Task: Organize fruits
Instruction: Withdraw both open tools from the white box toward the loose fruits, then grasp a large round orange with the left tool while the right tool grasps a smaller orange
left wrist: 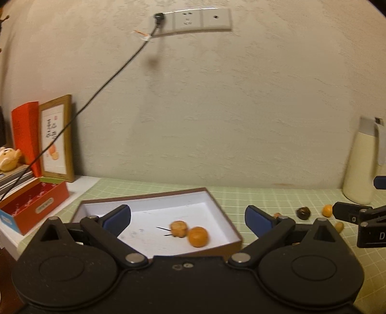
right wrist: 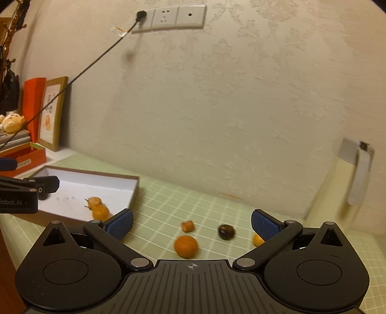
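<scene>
Against the wall, a framed picture (left wrist: 56, 139) beside an orange folder (left wrist: 25, 135), a black cable (left wrist: 96, 94) running from the socket panel (left wrist: 193, 21), a cream flask (left wrist: 359, 166) far right.

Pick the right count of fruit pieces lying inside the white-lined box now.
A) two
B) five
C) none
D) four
A: the box holds only two orange pieces, a round one touching a rougher one; the dark fruit and the other orange pieces lie out on the green mat.
</scene>
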Motion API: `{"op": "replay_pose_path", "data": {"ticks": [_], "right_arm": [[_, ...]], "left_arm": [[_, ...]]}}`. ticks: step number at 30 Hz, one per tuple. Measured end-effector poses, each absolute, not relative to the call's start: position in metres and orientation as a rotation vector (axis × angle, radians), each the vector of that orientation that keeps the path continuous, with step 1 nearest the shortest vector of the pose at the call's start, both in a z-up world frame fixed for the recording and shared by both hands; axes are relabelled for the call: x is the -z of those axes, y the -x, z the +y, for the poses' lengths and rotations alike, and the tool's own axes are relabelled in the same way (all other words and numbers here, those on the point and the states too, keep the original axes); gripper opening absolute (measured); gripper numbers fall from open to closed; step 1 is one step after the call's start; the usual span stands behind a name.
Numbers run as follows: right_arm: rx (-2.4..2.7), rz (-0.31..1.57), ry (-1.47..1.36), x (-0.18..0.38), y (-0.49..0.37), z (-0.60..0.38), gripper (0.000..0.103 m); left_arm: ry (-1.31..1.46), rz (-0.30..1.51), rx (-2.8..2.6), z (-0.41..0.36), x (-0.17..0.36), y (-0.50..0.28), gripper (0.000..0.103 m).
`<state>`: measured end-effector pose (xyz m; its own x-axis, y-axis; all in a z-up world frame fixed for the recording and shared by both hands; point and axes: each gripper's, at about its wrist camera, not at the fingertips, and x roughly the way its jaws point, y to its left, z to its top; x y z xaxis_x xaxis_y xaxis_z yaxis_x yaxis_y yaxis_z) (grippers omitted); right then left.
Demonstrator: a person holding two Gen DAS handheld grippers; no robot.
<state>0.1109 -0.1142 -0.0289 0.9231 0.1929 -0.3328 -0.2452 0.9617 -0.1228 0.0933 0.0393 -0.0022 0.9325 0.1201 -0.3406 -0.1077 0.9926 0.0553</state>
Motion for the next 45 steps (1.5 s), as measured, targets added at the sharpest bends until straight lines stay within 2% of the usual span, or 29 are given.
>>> {"op": "replay_pose_path", "data": {"ticks": [27,45], "right_arm": [[-0.092,0.418,0.183,0.056,-0.114,-0.177,0.103],[-0.085,0.524,0.139,0.089,-0.149,-0.196,0.103]], "left_arm": [[-0.106,0.423,0.035,-0.037,0.030,-0.115,0.094],[-0.126,0.499,0.087,-0.074,0.060,-0.154,0.080]]}}
